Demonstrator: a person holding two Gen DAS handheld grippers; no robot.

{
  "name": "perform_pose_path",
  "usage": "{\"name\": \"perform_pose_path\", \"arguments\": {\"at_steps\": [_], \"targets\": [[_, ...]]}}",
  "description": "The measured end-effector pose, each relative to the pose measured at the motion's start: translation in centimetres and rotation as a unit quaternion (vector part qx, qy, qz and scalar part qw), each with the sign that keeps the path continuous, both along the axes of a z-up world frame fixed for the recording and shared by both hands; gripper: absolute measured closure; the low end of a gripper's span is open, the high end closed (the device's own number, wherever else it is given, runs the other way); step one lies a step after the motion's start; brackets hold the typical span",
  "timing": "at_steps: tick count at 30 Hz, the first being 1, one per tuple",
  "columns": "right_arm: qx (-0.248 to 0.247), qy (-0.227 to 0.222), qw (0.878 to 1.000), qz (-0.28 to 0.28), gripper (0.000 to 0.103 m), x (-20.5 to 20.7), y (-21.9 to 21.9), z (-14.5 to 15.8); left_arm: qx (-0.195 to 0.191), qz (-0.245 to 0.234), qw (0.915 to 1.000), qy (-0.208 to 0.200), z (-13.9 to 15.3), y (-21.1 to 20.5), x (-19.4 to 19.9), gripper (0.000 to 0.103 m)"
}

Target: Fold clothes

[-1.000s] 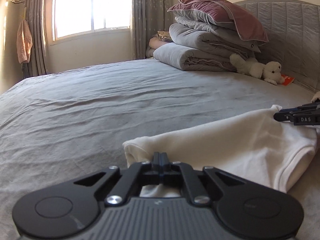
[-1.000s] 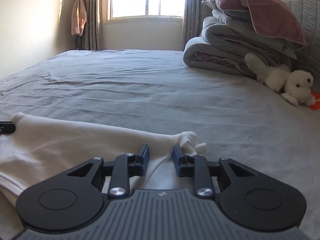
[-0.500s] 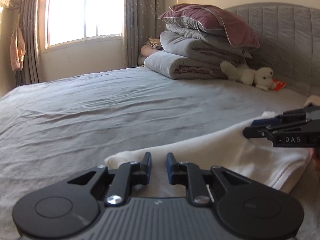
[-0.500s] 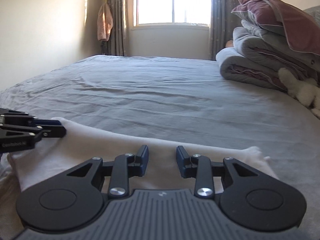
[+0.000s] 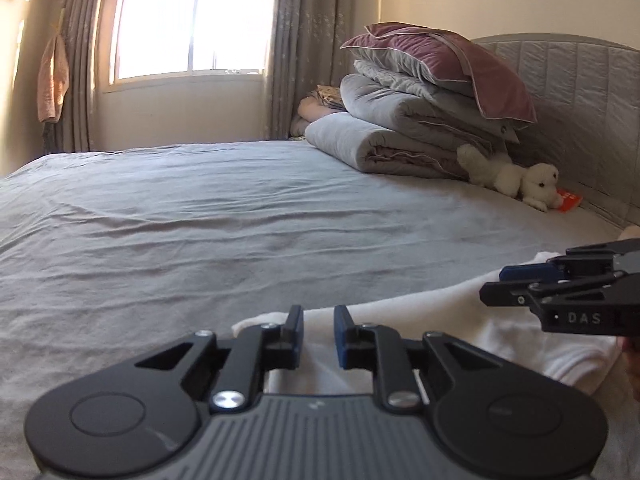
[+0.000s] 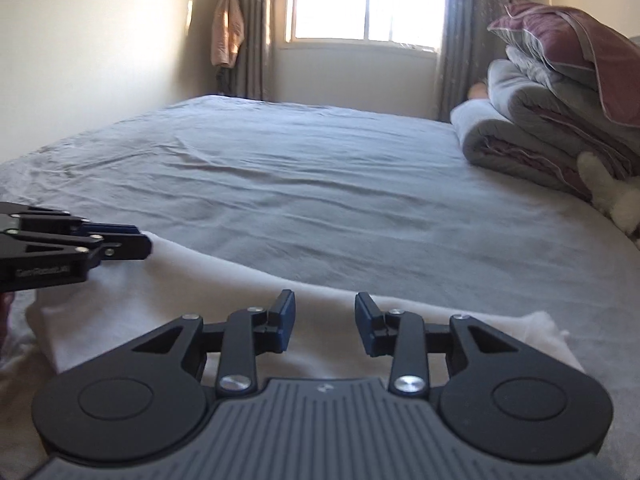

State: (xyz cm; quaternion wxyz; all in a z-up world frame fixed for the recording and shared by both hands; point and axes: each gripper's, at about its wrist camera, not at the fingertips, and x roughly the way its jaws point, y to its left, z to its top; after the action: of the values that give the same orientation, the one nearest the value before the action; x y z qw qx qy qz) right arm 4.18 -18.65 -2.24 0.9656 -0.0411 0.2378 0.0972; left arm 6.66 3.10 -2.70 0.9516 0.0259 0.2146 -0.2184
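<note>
— What sort of place is this?
— A bedroom in a home. A wide bed (image 5: 200,232) with a grey sheet fills the view, backed by a padded headboard (image 5: 572,92).
— Anything else?
— Folded duvets (image 5: 400,128) under a mauve pillow (image 5: 440,56), a white plush dog (image 5: 516,178), and a curtained window (image 6: 364,0) with a pink garment (image 6: 227,26) hanging beside it.

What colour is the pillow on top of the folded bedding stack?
The pillow is a dusty mauve-pink with pale piping along its edge. It shows best in the left wrist view.
</note>
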Motion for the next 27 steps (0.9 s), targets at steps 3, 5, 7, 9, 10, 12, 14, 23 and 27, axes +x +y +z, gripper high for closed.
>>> {"name": "perform_pose_path", "arguments": {"at_steps": [3, 5, 7, 9, 10, 12, 14, 23, 27], "targets": [[0.017, 0.013, 1.0, 0.006, 0.065, 1.2, 0.9, -0.7, 0.013, 0.009, 0.9999, 0.004, -0.9, -0.5, 0.5, 0.088], [0.021, 0.028, 0.999, 0.004, 0.064, 2.2, 1.2, -1.7, 0.018, 0.013, 0.9997, 0.008, -1.4, -0.7, 1.0, 0.089], [0.033, 0.037, 0.999, -0.001, 0.064, 3.0, 1.0, -2.6, 0.006, 0.024, 0.9995, 0.021, -1.8, -0.4, 1.8, 0.098], [0.041, 0.04, 0.998, -0.004, 0.064, 3.2, 0.8, -2.4, -0.006, 0.029, 0.9991, 0.029, -1.8, 0.0, 2.2, 0.099], [0.039, 0.038, 0.999, -0.004, 0.064, 3.0, 0.8, -2.2, -0.006, 0.03, 0.9991, 0.028, -1.6, 0.0, 2.1, 0.099], [0.036, 0.034, 0.999, -0.003, 0.065, 2.4, 0.7, -1.7, -0.002, 0.032, 0.9993, 0.022, -1.2, -0.1, 1.6, 0.099], [0.04, 0.024, 0.999, -0.008, 0.065, 1.5, 0.0, -0.8, -0.009, 0.033, 0.9992, 0.019, -0.6, 0.1, 1.0, 0.098], [0.034, -0.007, 0.991, -0.126, 0.064, 0.0, -7.6, 0.3, 0.012, 0.03, 0.9994, 0.007, -0.8, 0.6, -0.4, 0.094], [0.043, 0.033, 0.988, -0.143, 0.074, 0.1, -10.2, -1.4, 0.01, 0.04, 0.9989, 0.024, -0.8, 1.6, -0.3, 0.094]]}}
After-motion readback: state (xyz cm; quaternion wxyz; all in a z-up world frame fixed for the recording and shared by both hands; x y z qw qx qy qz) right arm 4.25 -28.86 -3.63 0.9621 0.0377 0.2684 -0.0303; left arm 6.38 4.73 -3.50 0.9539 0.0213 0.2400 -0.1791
